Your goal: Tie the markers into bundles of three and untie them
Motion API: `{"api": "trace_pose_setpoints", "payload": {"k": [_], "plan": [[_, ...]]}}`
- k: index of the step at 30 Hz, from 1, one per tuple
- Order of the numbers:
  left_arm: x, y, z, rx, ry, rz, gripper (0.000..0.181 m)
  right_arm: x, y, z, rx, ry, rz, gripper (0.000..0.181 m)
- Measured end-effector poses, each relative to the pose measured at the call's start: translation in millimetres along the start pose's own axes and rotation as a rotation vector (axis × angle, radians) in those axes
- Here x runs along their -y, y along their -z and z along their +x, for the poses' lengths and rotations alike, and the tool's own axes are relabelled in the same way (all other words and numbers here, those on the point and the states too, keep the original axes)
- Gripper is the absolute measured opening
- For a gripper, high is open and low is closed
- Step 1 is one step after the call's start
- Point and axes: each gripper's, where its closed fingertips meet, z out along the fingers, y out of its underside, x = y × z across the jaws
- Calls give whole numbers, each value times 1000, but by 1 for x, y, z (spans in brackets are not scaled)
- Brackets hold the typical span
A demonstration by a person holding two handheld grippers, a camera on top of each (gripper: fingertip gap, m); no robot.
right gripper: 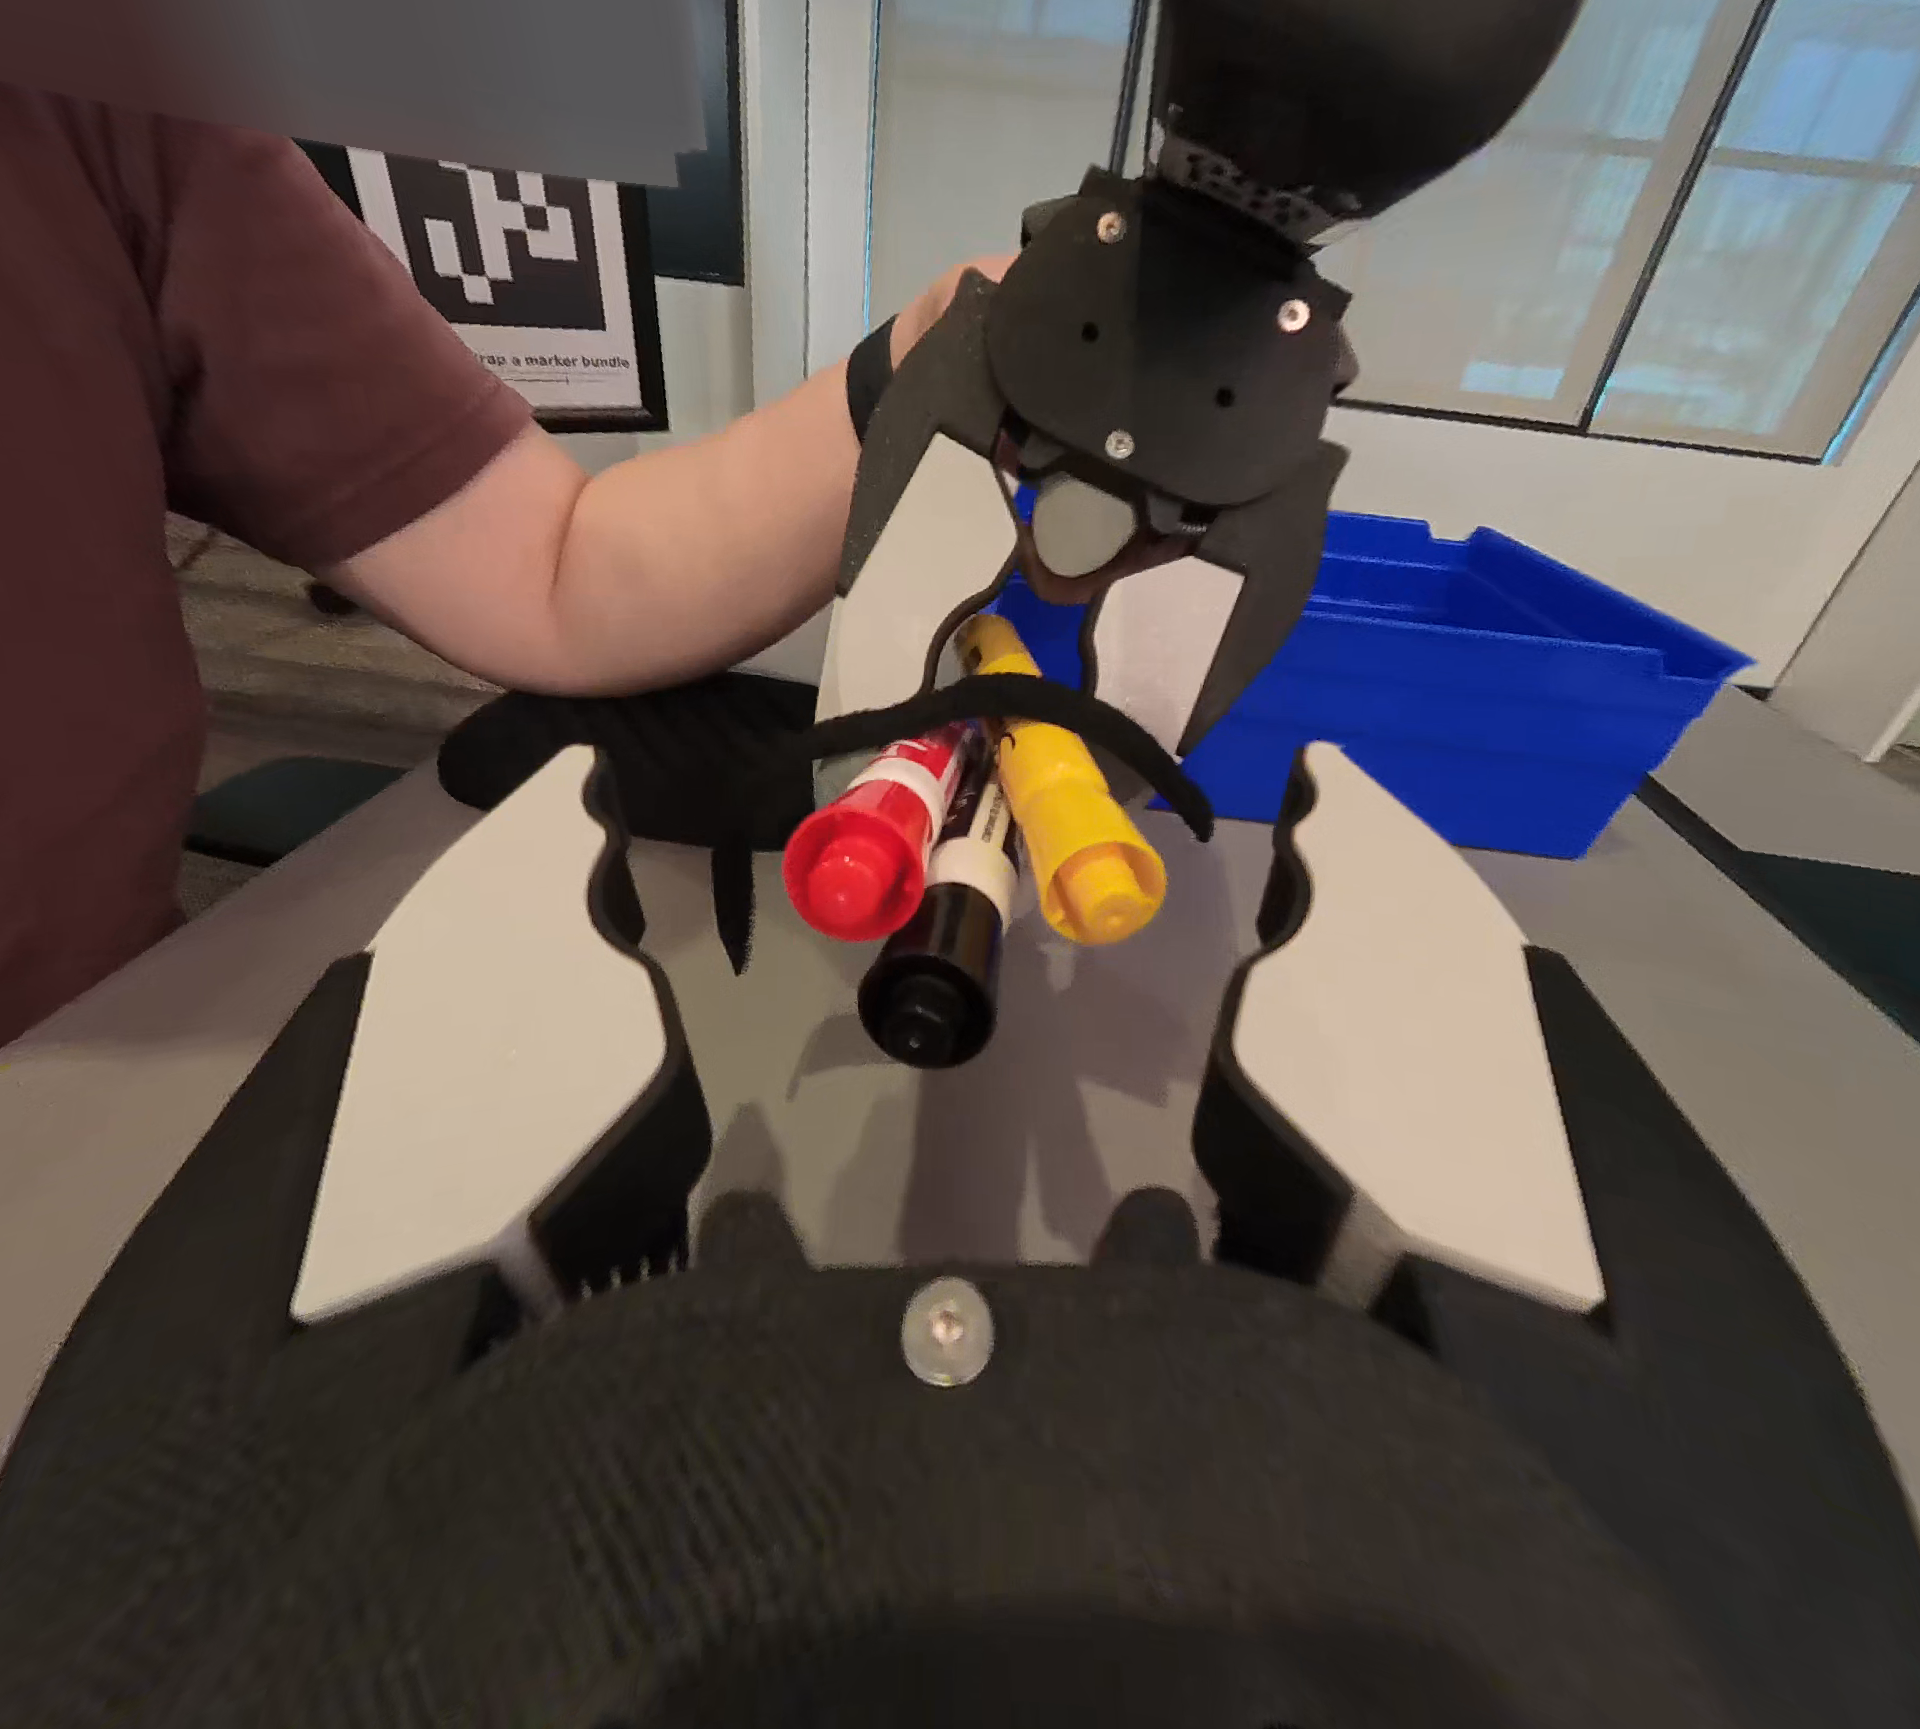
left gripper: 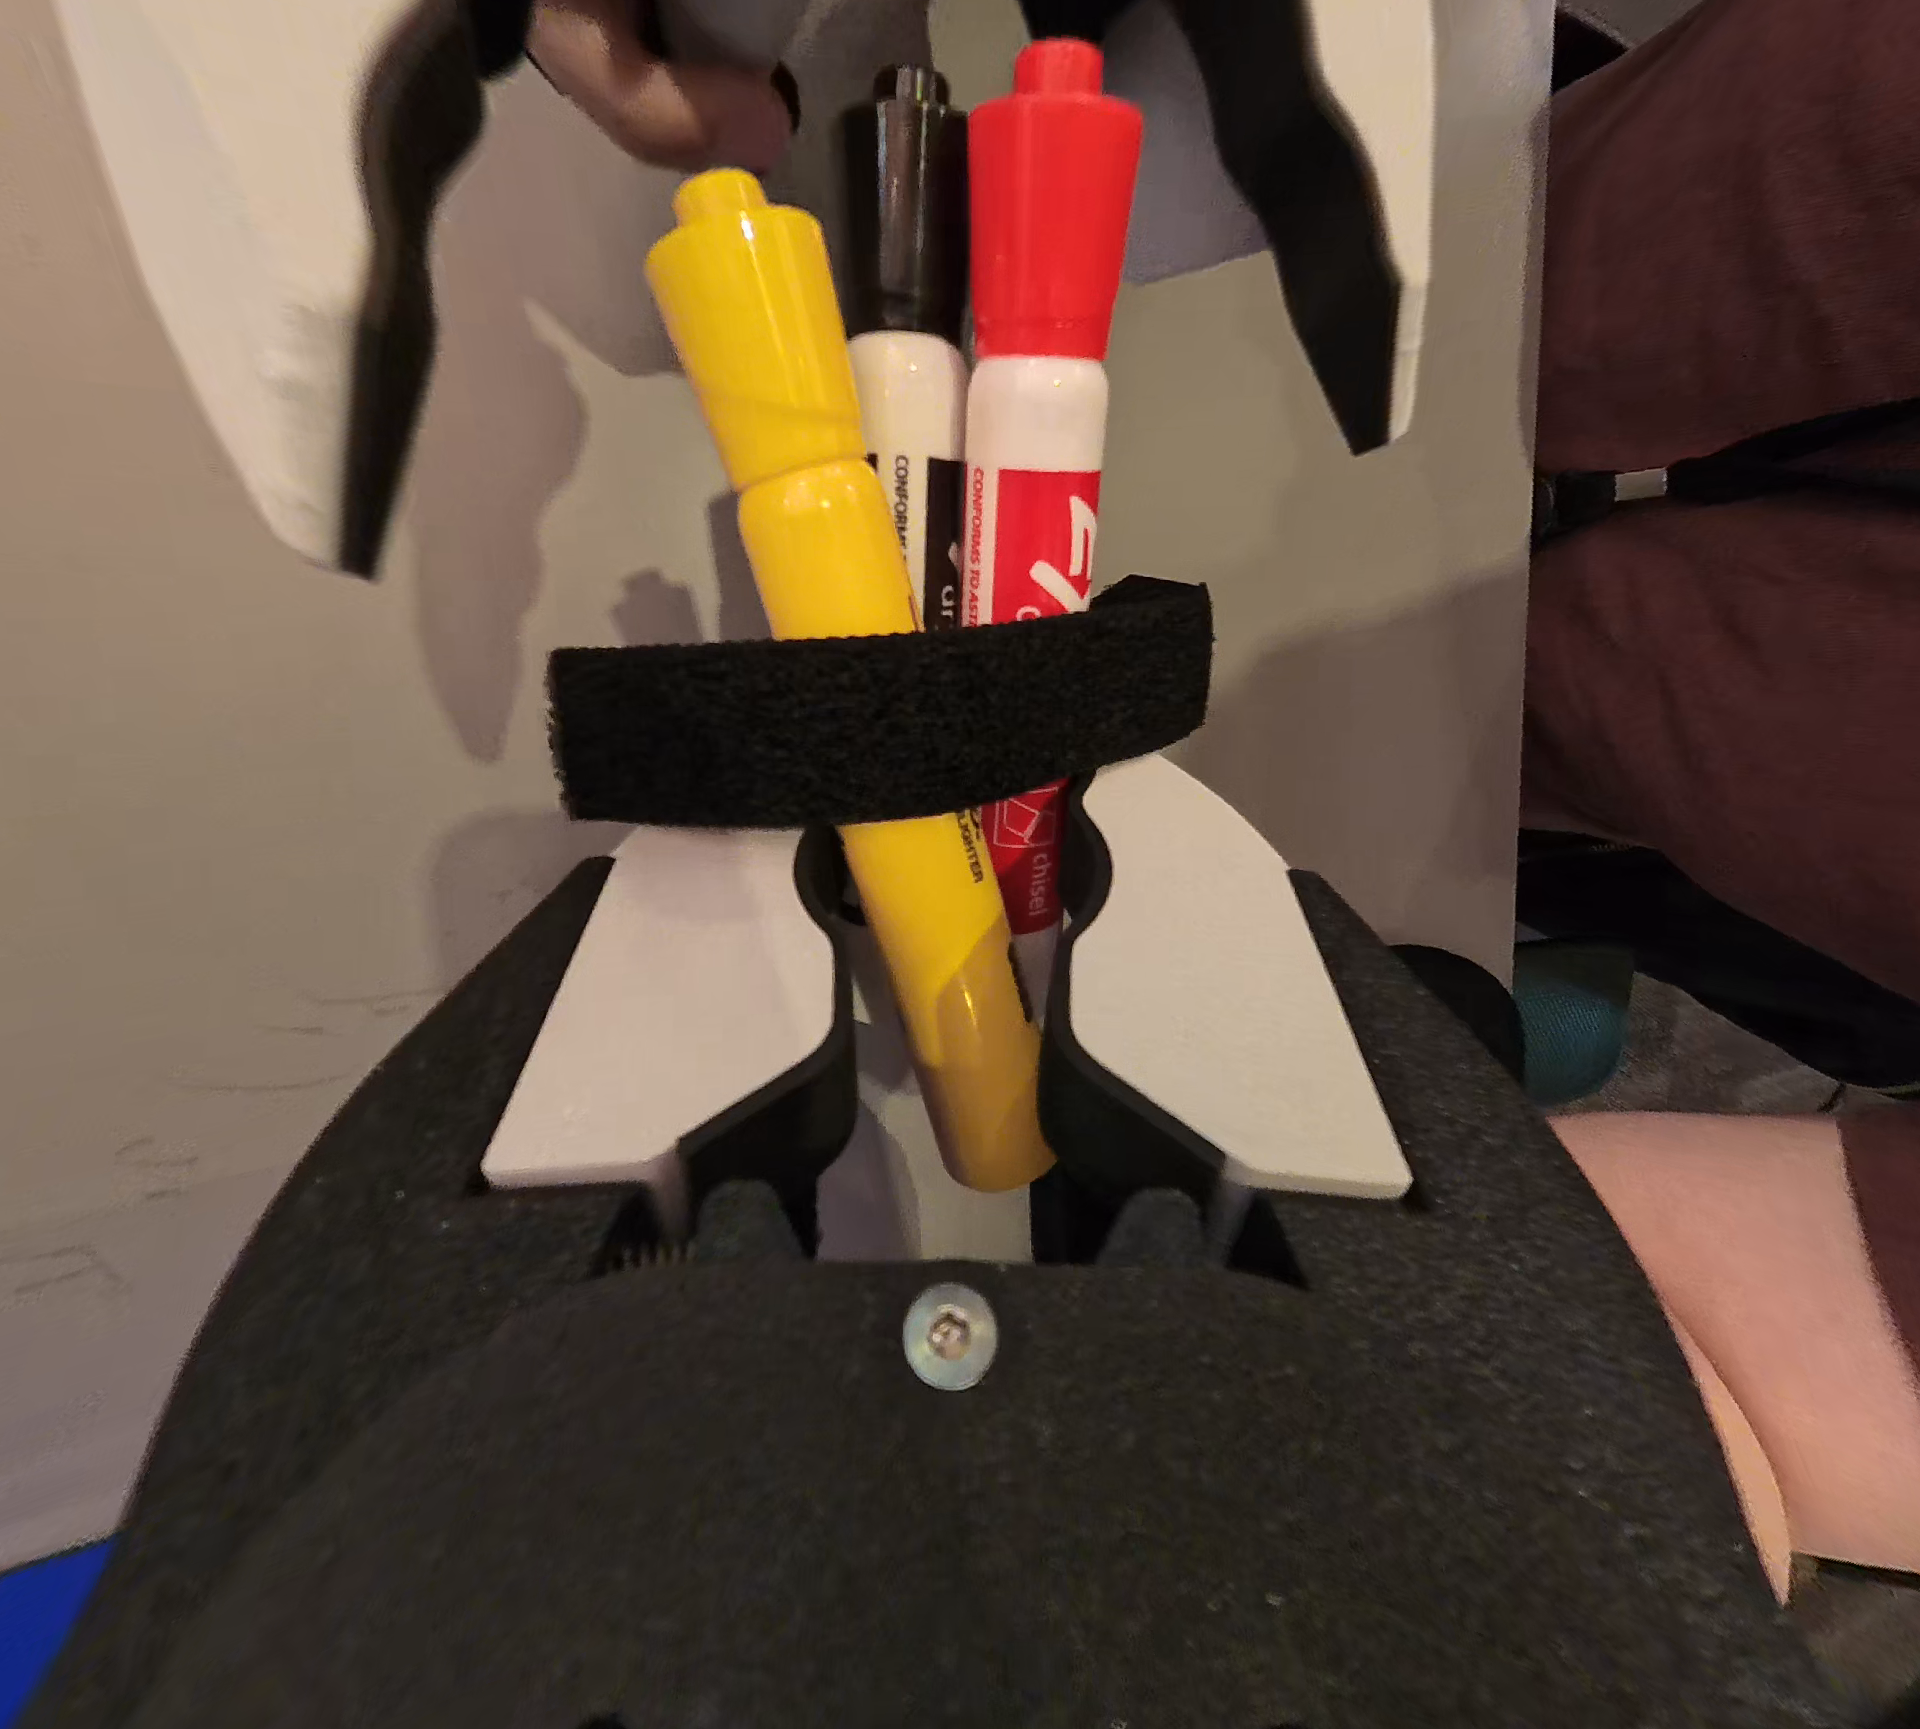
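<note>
Grey table; left gripper clamps strap-hidden markers, right gripper wide.

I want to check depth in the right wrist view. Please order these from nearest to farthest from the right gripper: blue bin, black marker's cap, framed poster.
From the right gripper:
1. Black marker's cap, between its open fingers, centre.
2. Blue bin, on the table, right.
3. Framed poster, on the wall, left.
</note>
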Motion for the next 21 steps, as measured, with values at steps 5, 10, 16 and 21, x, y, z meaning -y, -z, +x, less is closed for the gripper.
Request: {"api": "trace_pose_setpoints", "payload": {"k": [5, 10, 16, 21], "plan": [[2, 1, 3, -6, -8, 9, 38, 1, -4, -2, 18, 7, 60, 111], [4, 2, 3, -10, -10, 20, 38, 6, -8, -5, 14, 8, 110, 107], [5, 2, 3, -3, -9, 19, 38, 4, -15, -5, 8, -31, 125, 102], [5, 2, 2, -2, -6, 17, 38, 1, -17, -3, -10, -11, 97, 91]]}}
